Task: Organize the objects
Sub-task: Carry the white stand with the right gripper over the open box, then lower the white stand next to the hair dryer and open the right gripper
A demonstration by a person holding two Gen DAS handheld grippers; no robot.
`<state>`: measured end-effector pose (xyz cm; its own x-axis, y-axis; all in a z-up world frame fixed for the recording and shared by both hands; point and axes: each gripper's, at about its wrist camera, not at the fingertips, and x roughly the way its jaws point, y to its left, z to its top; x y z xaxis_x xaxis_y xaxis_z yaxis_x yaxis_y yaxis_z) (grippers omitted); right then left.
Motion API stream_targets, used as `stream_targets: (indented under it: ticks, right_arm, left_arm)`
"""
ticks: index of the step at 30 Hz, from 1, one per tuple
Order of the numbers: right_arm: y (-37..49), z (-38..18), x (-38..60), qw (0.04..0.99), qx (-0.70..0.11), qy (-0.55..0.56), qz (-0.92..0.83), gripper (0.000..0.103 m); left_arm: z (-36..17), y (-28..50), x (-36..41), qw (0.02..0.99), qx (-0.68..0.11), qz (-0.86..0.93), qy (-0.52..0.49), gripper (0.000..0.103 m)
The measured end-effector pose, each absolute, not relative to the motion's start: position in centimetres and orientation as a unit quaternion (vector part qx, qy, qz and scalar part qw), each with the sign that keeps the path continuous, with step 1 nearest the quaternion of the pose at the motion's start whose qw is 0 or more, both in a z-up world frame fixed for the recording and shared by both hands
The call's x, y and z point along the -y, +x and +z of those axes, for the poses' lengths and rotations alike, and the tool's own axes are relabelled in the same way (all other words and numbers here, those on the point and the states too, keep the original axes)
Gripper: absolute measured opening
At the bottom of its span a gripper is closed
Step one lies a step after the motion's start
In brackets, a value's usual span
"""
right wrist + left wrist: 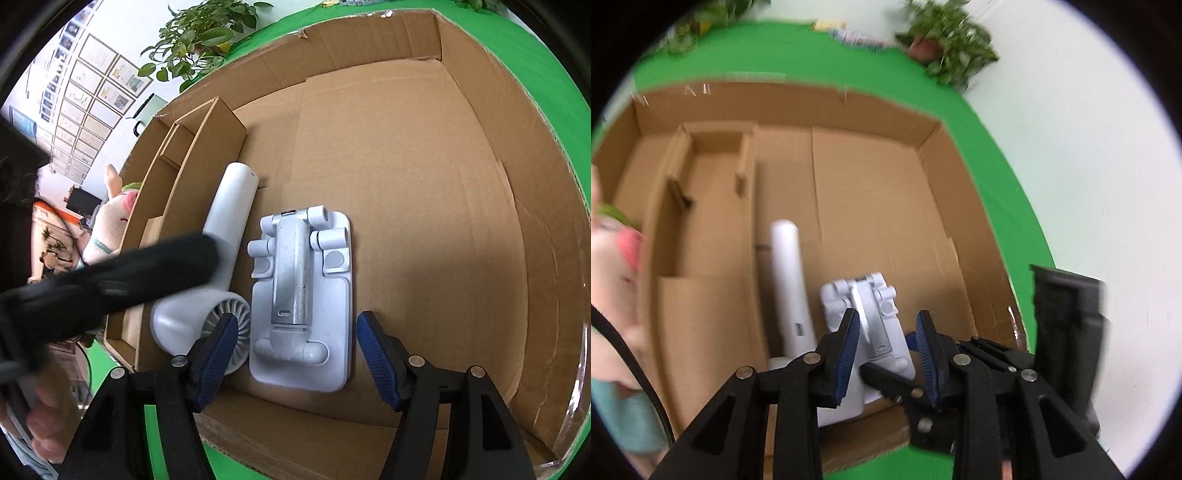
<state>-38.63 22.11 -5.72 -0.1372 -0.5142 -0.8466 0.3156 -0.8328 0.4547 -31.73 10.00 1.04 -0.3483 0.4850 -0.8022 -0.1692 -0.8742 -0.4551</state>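
A white and silver folding stand (301, 295) lies flat on the floor of a large open cardboard box (424, 184). A white hair dryer (225, 236) lies just left of it, nozzle end near the front wall. My right gripper (295, 347) is open above the stand's near end, holding nothing. My left gripper (888, 336) is open over the same stand (875, 317), with the dryer (790, 280) to its left. In the right wrist view the left gripper's black body, blurred, crosses over the dryer's handle.
A cardboard divider insert (177, 177) runs along the box's left side. The box sits on a green cloth (979, 155). A plush pig (110, 221) lies outside to the left. Potted plants (945, 40) stand behind. A black object (1067, 332) stands at the right.
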Motion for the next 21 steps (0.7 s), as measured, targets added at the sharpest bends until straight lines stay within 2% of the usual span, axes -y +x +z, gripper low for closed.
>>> stream_targets:
  ticks: [5, 6, 9, 17, 18, 20, 21]
  right_arm:
    - [-38.9, -5.3, -23.0, 0.270, 0.088, 0.589, -0.756, 0.064]
    - [-38.9, -5.4, -23.0, 0.267, 0.088, 0.590, -0.757, 0.057]
    - [-38.6, -5.5, -22.2, 0.258, 0.066, 0.589, -0.763, 0.049]
    - [-36.8, -4.5, -21.1, 0.226, 0.018, 0.577, -0.785, 0.048]
    - [-36.4, -4.0, -21.1, 0.220, 0.009, 0.567, -0.794, 0.051]
    - [-34.8, -2.2, -20.9, 0.204, -0.014, 0.526, -0.825, 0.070]
    - [-33.8, -1.1, -21.0, 0.195, -0.027, 0.498, -0.845, 0.088]
  left_arm:
    - [3.9, -28.6, -6.9, 0.162, 0.100, 0.858, -0.478, 0.032]
    - [3.9, -28.0, -6.4, 0.147, 0.086, 0.864, -0.474, 0.032]
    - [3.3, -26.3, -5.2, 0.120, 0.061, 0.872, -0.471, 0.032]
    - [-1.0, -24.0, -4.2, 0.100, 0.064, 0.861, -0.495, 0.032]
    - [-1.1, -23.7, -4.3, 0.097, 0.061, 0.863, -0.493, 0.032]
    - [-0.6, -22.7, -4.5, 0.086, 0.043, 0.877, -0.471, 0.032]
    - [-0.3, -22.1, -4.6, 0.082, 0.035, 0.885, -0.458, 0.032]
